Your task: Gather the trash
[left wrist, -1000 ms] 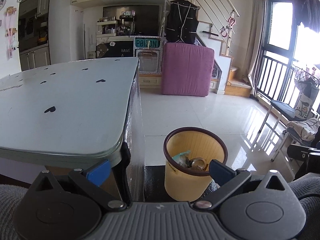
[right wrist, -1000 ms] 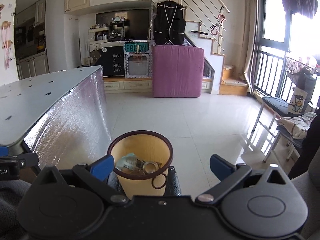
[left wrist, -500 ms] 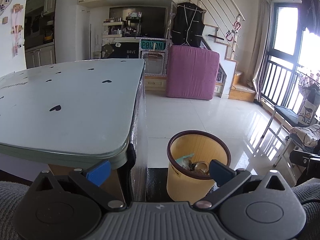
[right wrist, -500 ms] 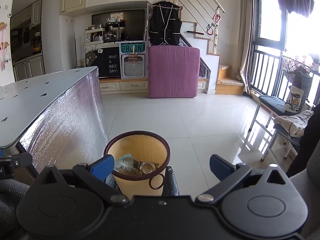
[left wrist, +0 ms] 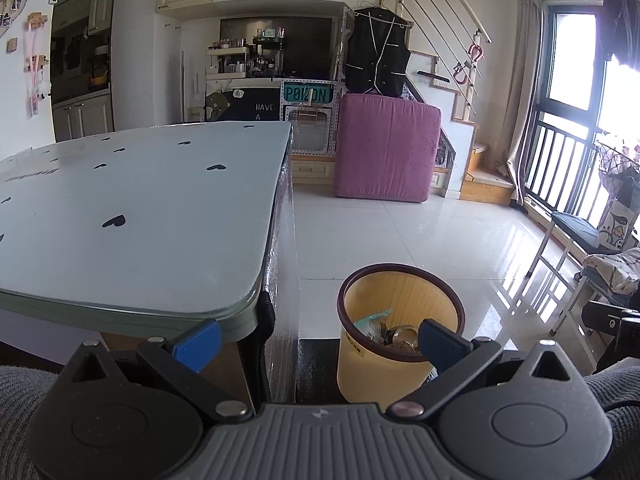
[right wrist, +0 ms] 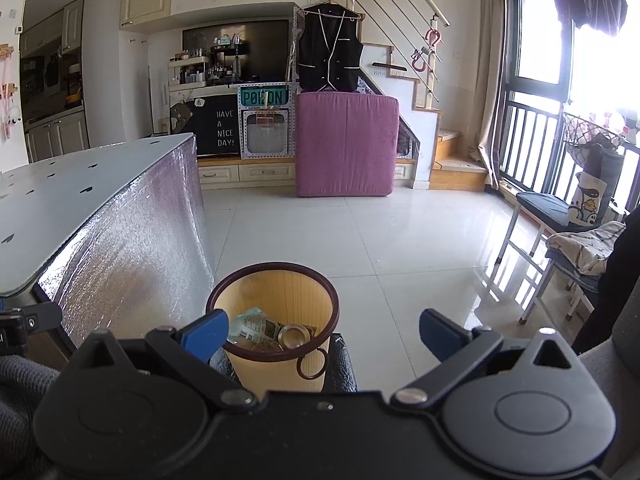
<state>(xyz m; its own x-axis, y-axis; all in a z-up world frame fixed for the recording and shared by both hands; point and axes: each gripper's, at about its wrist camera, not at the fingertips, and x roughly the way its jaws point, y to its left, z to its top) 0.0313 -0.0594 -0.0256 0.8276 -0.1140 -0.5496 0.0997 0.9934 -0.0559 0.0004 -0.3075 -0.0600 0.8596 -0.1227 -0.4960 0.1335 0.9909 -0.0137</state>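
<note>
A yellow waste bin with a dark rim stands on the floor beside the table corner; it also shows in the right wrist view. Inside lie a can and a crumpled wrapper; the same trash shows in the left wrist view. My left gripper is open and empty, held behind and above the bin, by the table corner. My right gripper is open and empty, above the bin's near side.
A pale table with black heart marks fills the left; its side is wrapped in silver foil. A pink mattress leans at the back. Chairs and a railing stand at the right. White tiled floor lies between.
Both grippers have drifted slightly; in the left view the bin has shifted a little right and the table takes up more of the frame. Both stay open and empty.
</note>
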